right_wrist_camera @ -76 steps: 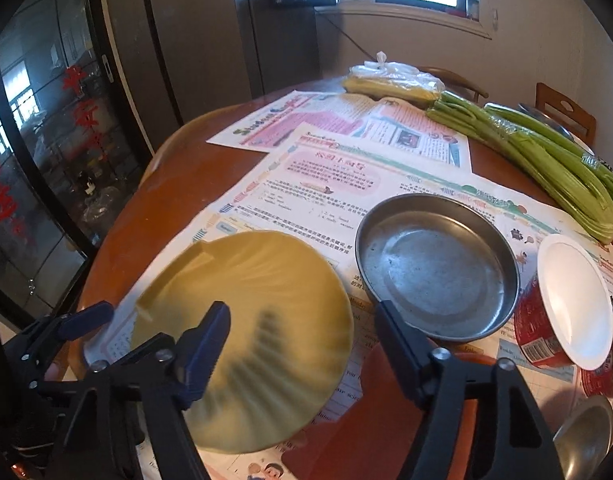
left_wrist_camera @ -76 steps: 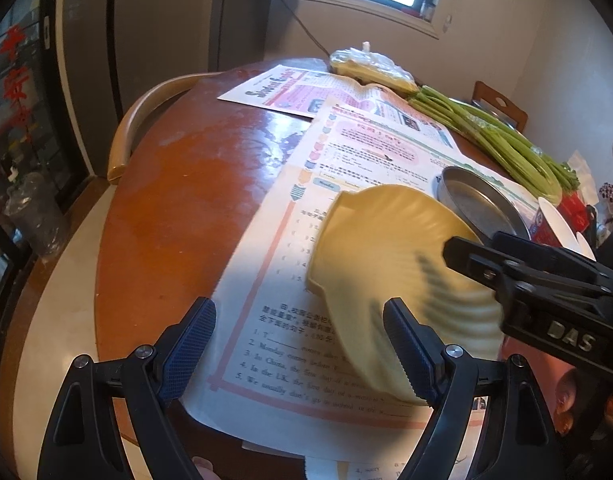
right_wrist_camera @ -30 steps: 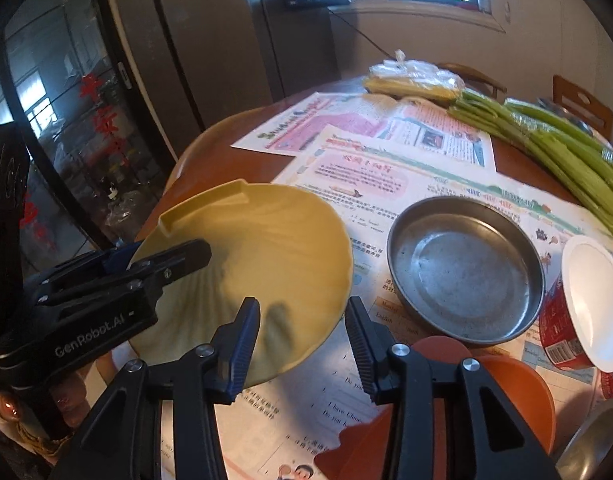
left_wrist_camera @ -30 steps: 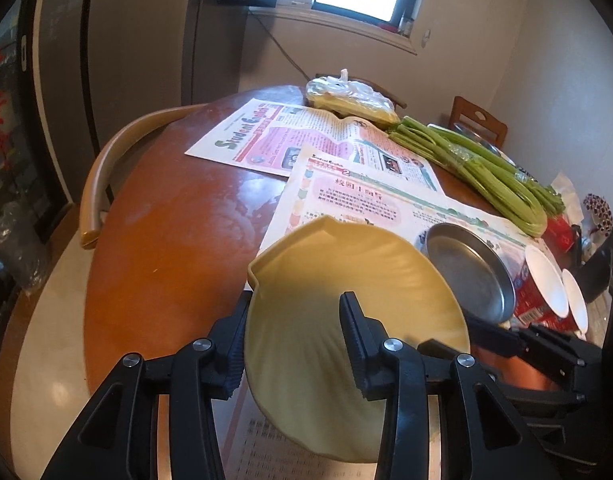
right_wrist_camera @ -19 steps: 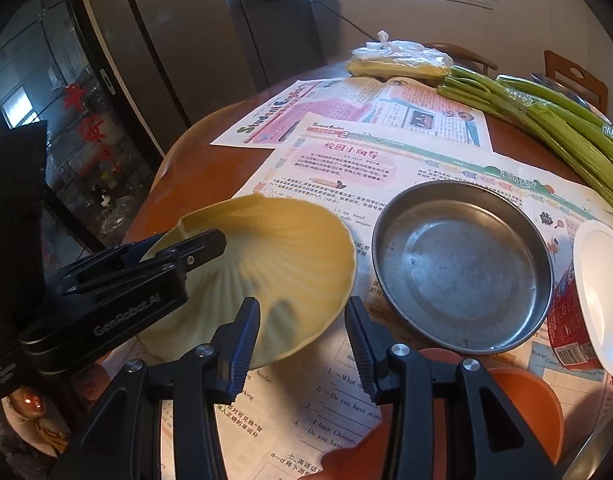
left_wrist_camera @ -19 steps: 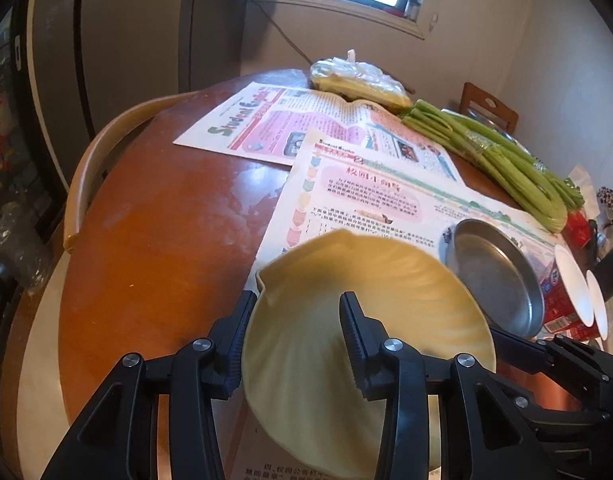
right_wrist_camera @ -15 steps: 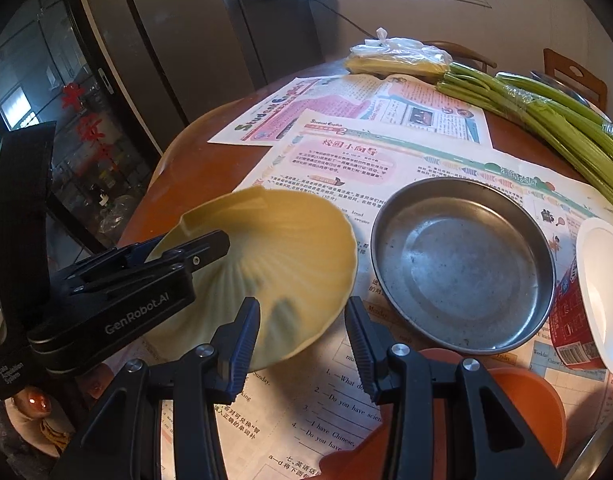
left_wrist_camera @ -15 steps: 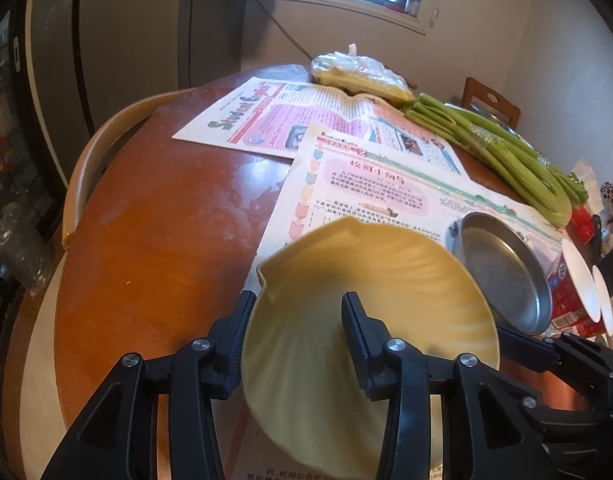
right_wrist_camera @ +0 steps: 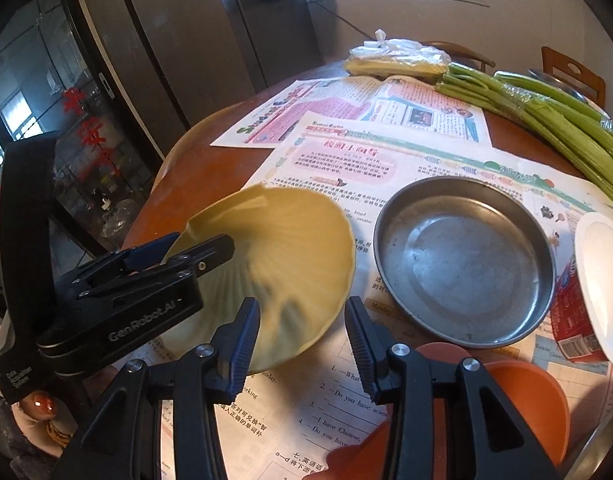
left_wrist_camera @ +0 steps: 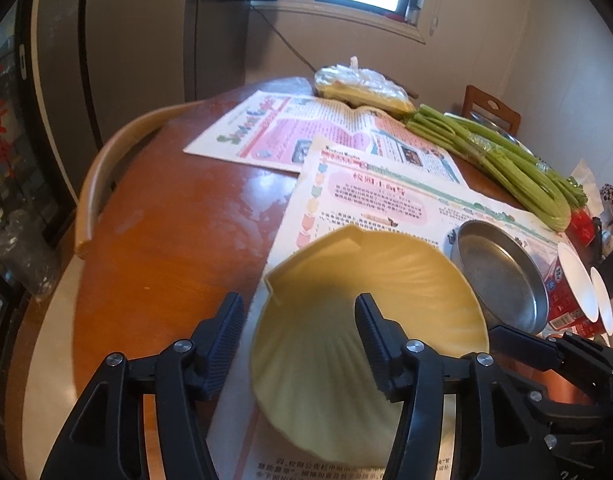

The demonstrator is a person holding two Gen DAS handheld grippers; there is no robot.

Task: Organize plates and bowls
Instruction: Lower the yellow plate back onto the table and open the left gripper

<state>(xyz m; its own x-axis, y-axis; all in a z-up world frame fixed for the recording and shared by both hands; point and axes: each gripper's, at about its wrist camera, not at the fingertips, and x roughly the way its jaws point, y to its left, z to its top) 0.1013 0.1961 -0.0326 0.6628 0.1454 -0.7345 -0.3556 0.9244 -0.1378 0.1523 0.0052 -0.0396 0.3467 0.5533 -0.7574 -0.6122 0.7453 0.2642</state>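
Yellow shell-shaped plate (left_wrist_camera: 370,312): sits tilted on the printed paper sheet (left_wrist_camera: 386,200) on the round wooden table (left_wrist_camera: 178,248), its notched corner toward the far left and its right edge close beside the steel pan (left_wrist_camera: 502,280).
Left gripper pose (left_wrist_camera: 296,332): angled steeply down from the near edge of the table, over the plate's left rim.
Left gripper state: jaws are opening; the plate's rim lies between them, the right finger (left_wrist_camera: 370,332) inside the dish, the left finger (left_wrist_camera: 226,332) outside and clear of the rim. It has let go.
Left gripper from the other side (right_wrist_camera: 194,250): its two tips straddle the plate's left edge; a thumb with a painted nail (right_wrist_camera: 40,402) shows beneath the handle.
Right gripper pose (right_wrist_camera: 302,340): angled down at the plate's near rim, seen in the left view as a black body at lower right (left_wrist_camera: 518,344).
Right gripper state: jaws drawn in near their narrowest, clamped on the plate's near edge, which runs between the ridged blue pads (right_wrist_camera: 246,336).
Steel pan, right view (right_wrist_camera: 464,262): round, shallow, empty, on the same paper sheet just right of the plate (right_wrist_camera: 274,256).
Orange bowl (right_wrist_camera: 526,404): at the near right, behind the right finger.
Red cup with white lid (right_wrist_camera: 590,296): lying on its side right of the pan.
Further back: a second printed sheet (right_wrist_camera: 346,108), green stalks (right_wrist_camera: 546,120), a clear bag holding something yellow (right_wrist_camera: 394,60).
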